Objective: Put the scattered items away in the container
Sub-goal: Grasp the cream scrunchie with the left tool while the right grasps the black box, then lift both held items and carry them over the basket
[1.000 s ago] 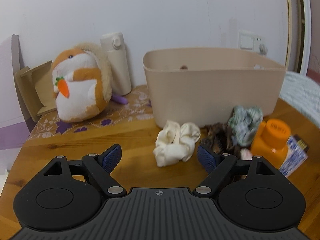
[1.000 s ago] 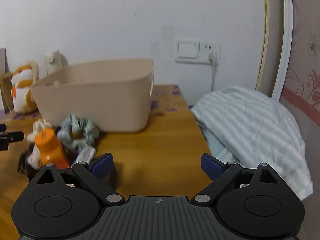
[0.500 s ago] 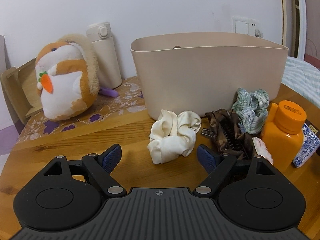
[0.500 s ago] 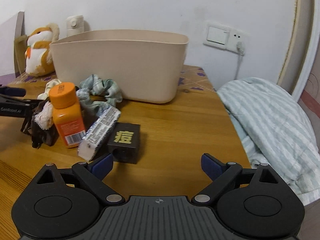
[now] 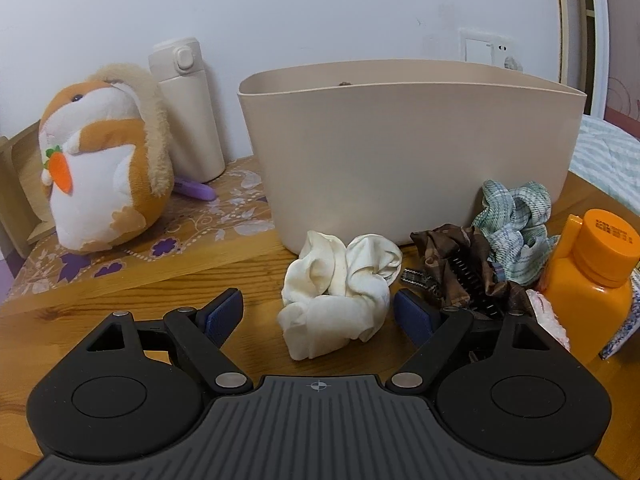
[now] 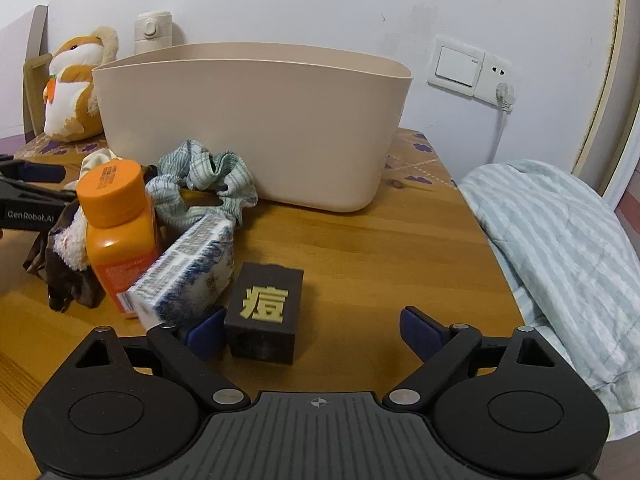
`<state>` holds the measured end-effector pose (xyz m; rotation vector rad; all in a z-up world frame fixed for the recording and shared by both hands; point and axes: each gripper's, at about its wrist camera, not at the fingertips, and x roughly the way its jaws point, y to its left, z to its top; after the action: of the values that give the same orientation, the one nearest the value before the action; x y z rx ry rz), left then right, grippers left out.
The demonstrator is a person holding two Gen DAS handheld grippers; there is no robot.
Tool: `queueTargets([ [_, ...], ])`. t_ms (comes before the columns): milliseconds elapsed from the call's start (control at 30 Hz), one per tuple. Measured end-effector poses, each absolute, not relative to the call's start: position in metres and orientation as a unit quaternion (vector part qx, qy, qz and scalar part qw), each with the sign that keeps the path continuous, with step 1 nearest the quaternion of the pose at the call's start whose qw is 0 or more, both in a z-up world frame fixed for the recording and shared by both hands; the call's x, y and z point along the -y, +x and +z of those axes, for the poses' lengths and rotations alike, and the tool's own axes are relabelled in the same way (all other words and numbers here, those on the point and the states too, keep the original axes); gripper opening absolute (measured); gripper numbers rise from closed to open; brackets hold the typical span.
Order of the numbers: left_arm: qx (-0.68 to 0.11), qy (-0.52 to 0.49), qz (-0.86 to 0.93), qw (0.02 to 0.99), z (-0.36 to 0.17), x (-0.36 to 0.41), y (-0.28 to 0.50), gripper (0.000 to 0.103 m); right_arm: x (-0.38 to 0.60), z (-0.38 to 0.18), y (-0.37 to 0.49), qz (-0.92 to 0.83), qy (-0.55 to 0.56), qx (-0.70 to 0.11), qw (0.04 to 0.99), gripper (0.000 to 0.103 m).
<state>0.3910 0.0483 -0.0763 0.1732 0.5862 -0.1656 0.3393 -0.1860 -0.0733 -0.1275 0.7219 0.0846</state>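
Two open grippers face a clutter of small items in front of a beige tub on a wooden table.

The beige plastic container (image 6: pixel 256 128) stands on the wooden table (image 6: pixel 400 248) by a white wall, with the scattered items lying outside it against its front wall. The left gripper (image 5: pixel 318 314), marked "GenRobot.AI" in the right wrist view, has its fingers spread wide around a cream scrunchie (image 5: pixel 340 292), not closed on it. The right gripper (image 6: pixel 312 334) is likewise spread, a dark box (image 6: pixel 266 312) bearing a gold Chinese character just inside its left finger. Beside it lie an orange bottle (image 6: pixel 118 232) with small unreadable print, a blue-and-white carton (image 6: pixel 188 272), a green plaid scrunchie (image 6: pixel 204 184) and a brown hair clip (image 5: pixel 464 272).
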Motion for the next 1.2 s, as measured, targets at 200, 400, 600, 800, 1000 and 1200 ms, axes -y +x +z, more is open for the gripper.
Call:
queueTargets([
  [200, -0.297, 0.077, -0.095, 0.947, -0.077, -0.047, 0.397, 0.061, 0.189, -0.073, 0.341, 0.052, -0.045, -0.355, 0.932, 0.076],
  [400, -0.301, 0.077, -0.094, 0.946, -0.076, -0.044, 0.396, 0.037, 0.191, -0.071, 0.340, 0.065, -0.025, -0.359, 0.931, 0.047],
  [600, -0.305, 0.096, -0.095, 0.943, -0.073, -0.043, 0.389, 0.021, 0.196, -0.069, 0.334, 0.059, -0.011, -0.361, 0.931, 0.029],
  [800, -0.300, 0.115, -0.092, 0.943, -0.068, -0.044, 0.376, 0.019, 0.205, -0.064, 0.325, 0.056, 0.010, -0.361, 0.931, 0.029],
  [1000, -0.279, 0.120, -0.091, 0.948, -0.050, -0.045, 0.358, 0.019, 0.213, -0.051, 0.313, 0.054, 0.023, -0.350, 0.935, 0.029],
  [1200, -0.258, 0.114, -0.091, 0.955, -0.032, -0.048, 0.339, 0.019, 0.217, -0.036, 0.299, 0.062, 0.037, -0.336, 0.939, 0.029],
])
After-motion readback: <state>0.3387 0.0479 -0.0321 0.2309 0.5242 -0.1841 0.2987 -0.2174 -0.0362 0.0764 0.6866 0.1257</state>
